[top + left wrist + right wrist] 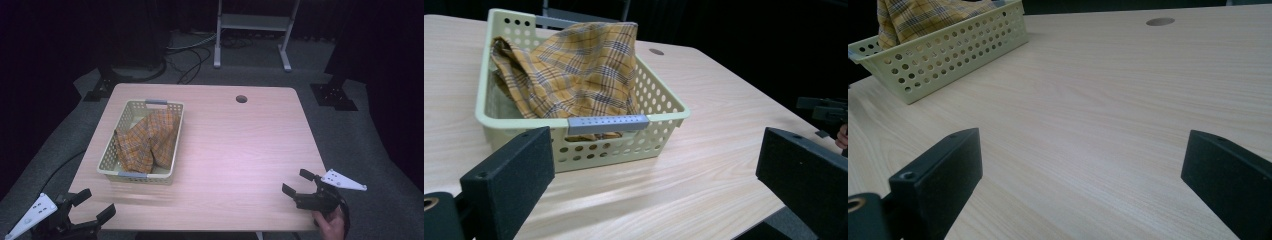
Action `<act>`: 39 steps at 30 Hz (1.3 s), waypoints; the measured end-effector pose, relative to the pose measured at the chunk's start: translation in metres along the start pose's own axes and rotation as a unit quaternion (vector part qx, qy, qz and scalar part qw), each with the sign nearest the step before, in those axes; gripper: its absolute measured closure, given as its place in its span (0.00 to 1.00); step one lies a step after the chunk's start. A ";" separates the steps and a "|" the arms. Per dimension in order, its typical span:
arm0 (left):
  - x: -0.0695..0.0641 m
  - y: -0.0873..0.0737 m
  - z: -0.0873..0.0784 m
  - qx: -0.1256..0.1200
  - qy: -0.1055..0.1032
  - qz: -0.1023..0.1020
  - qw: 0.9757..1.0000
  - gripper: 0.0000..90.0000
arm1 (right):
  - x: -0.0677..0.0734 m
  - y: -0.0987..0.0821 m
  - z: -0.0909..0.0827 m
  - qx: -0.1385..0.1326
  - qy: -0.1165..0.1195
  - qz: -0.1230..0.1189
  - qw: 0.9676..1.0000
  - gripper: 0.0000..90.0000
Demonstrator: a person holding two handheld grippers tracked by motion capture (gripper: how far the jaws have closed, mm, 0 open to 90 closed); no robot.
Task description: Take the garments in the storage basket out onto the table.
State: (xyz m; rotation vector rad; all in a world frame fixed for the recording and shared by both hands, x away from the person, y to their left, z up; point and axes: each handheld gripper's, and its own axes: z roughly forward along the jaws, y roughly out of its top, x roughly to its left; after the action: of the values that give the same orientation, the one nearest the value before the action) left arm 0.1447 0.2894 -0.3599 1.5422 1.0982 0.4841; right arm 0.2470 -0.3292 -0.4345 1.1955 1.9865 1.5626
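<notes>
A pale yellow perforated basket (111,150) with grey handles sits on the left half of the wooden table (240,150). A crumpled yellow plaid cloth (150,140) lies inside it and rises above the rim. My left gripper (95,205) hovers at the table's near left corner, open, jaws wide apart with nothing between them. It faces the basket (574,145) and the cloth (574,70). My right gripper (299,182) is open over the near right edge, held by a hand (331,225). Ahead of it lies bare wood, with the basket (943,55) far to the left.
A round cable hole (241,99) is near the table's far edge. Beyond the table stand a metal frame (252,30) and loose cables (192,55) on grey carpet. Black stand feet (332,95) flank the table. The right gripper (824,110) shows far off in the left gripper view.
</notes>
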 end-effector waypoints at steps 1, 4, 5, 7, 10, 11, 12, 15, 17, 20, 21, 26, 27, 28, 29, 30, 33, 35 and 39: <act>0.000 0.001 0.001 0.001 -0.001 0.002 1.000 0.02 | 0.000 0.000 0.000 0.000 0.000 0.000 1.000 0.03; 0.001 0.002 0.003 -0.003 -0.010 0.000 1.000 0.02 | 0.000 0.000 0.001 0.000 0.000 0.001 1.000 0.03; 0.001 0.003 0.003 -0.002 -0.010 0.002 1.000 0.02 | 0.000 -0.001 0.002 0.001 0.000 0.001 1.000 0.03; 0.002 0.004 0.005 0.002 -0.011 0.004 1.000 0.02 | 0.000 -0.001 0.002 0.001 -0.001 0.002 1.000 0.03; 0.003 0.005 0.007 0.006 -0.012 0.007 1.000 0.02 | 0.000 -0.001 0.003 0.001 -0.001 0.001 1.000 0.03; 0.003 0.006 0.008 0.008 -0.012 0.009 1.000 0.02 | 0.000 -0.001 0.003 0.002 -0.001 0.001 1.000 0.03; 0.004 0.005 0.009 0.009 -0.014 0.009 1.000 0.02 | 0.000 -0.001 0.003 0.002 -0.001 0.001 1.000 0.03; 0.005 0.005 0.012 0.014 -0.017 0.009 1.000 0.02 | -0.001 0.000 0.002 0.001 -0.003 0.001 1.000 0.03; 0.005 0.004 0.013 0.015 -0.019 0.010 1.000 0.02 | -0.001 0.000 0.001 0.000 -0.005 0.003 1.000 0.03; 0.006 0.005 0.015 0.017 -0.020 0.010 1.000 0.02 | -0.001 -0.001 -0.001 -0.002 -0.007 0.001 1.000 0.03; 0.006 0.005 0.015 0.017 -0.020 0.010 1.000 0.02 | -0.001 -0.001 -0.001 -0.001 -0.008 0.003 1.000 0.03; 0.006 0.007 0.018 0.021 -0.024 0.015 0.999 0.02 | -0.001 0.000 -0.002 -0.002 -0.009 0.002 1.000 0.03; 0.006 0.008 0.018 0.021 -0.024 0.015 0.999 0.02 | -0.001 0.000 -0.002 -0.002 -0.009 0.001 1.000 0.03; 0.006 0.008 0.020 0.021 -0.025 0.016 0.999 0.02 | -0.001 0.000 -0.002 -0.001 -0.009 0.001 1.000 0.03; 0.007 0.008 0.021 0.023 -0.026 0.017 0.999 0.02 | -0.001 0.000 -0.001 -0.001 -0.008 0.000 1.000 0.03; 0.007 0.009 0.022 0.026 -0.027 0.018 0.999 0.02 | -0.001 0.000 -0.001 -0.001 -0.009 0.000 1.000 0.03; 0.008 0.011 0.026 0.030 -0.033 0.022 0.999 0.02 | 0.000 0.000 -0.002 -0.002 -0.009 -0.001 1.000 0.03; 0.008 0.013 0.028 0.033 -0.036 0.026 0.998 0.02 | 0.000 0.000 -0.003 -0.002 -0.009 -0.002 1.000 0.03; 0.008 0.016 0.034 0.038 -0.043 0.031 0.998 0.02 | 0.001 0.001 -0.004 -0.004 -0.010 -0.004 1.000 0.03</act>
State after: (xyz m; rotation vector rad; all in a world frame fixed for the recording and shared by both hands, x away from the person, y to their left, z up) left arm 0.1816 0.2790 -0.3571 1.6527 1.0152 0.4192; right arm 0.2437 -0.3308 -0.4323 1.1949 1.9682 1.5464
